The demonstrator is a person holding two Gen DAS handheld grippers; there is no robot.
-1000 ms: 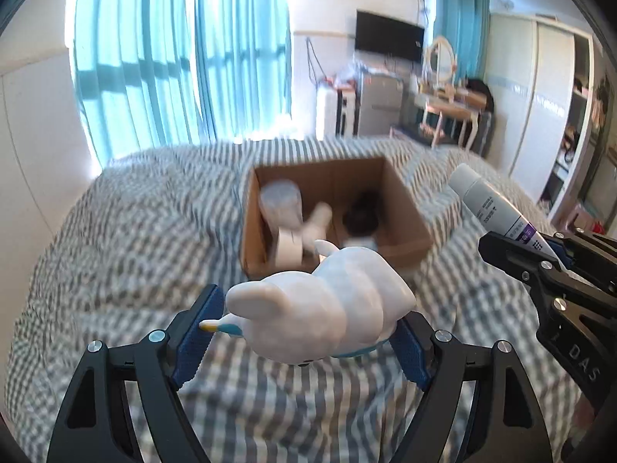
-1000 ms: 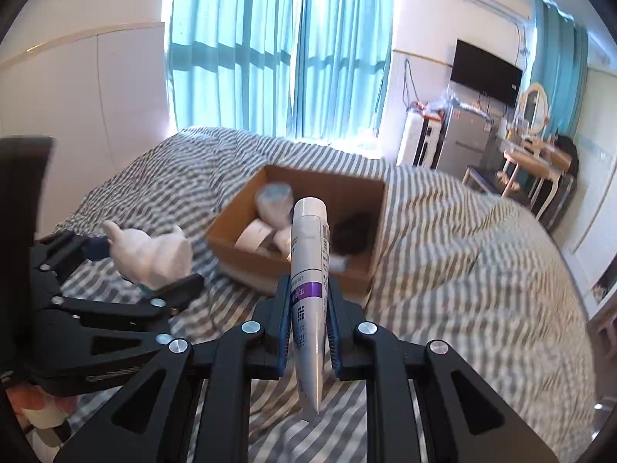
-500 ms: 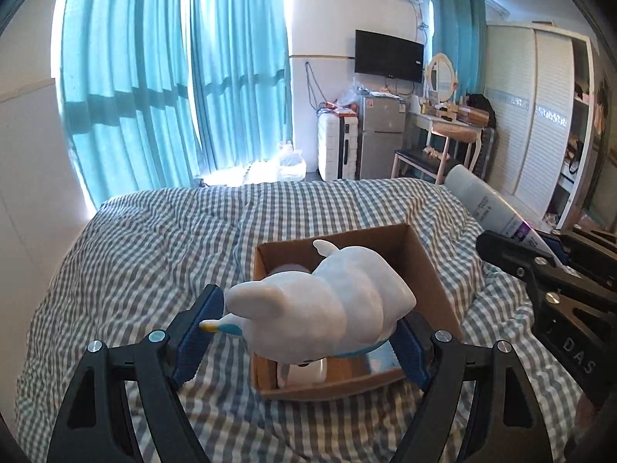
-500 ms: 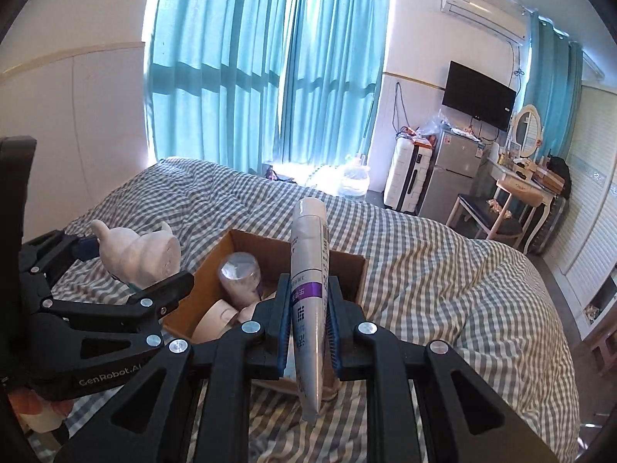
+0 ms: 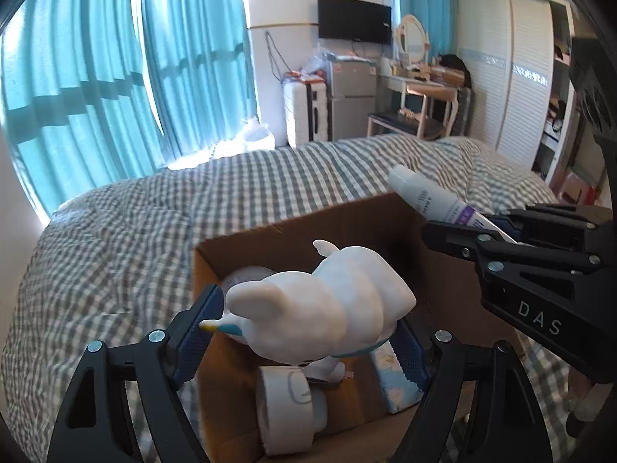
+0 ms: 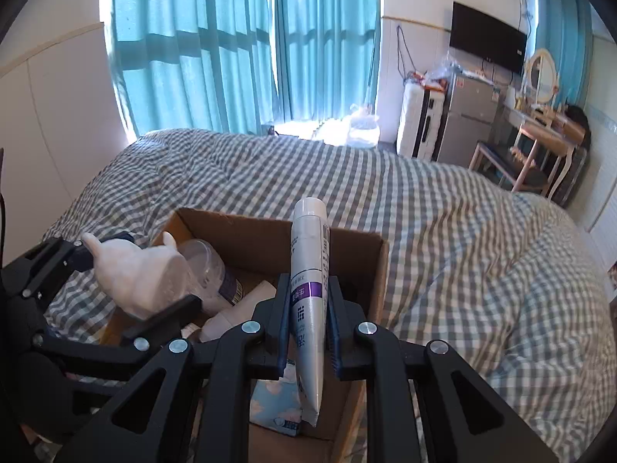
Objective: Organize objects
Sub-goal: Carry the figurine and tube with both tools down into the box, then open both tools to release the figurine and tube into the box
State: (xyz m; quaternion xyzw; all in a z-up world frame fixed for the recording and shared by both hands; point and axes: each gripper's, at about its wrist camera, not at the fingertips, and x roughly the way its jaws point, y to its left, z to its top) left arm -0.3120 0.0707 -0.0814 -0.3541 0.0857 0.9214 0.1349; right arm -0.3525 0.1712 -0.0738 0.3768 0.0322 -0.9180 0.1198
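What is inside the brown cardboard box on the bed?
Inside the brown cardboard box: a clear plastic cup, a white tape roll and a blue patterned tissue pack. The grippers cover the rest.

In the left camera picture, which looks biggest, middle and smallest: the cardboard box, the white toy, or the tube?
1. cardboard box
2. white toy, though it sits very near the camera, which inflates it
3. tube, partly hidden by the right gripper

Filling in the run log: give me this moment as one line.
left gripper: shut on white toy figure | right gripper: shut on tube | both above cardboard box | nothing released
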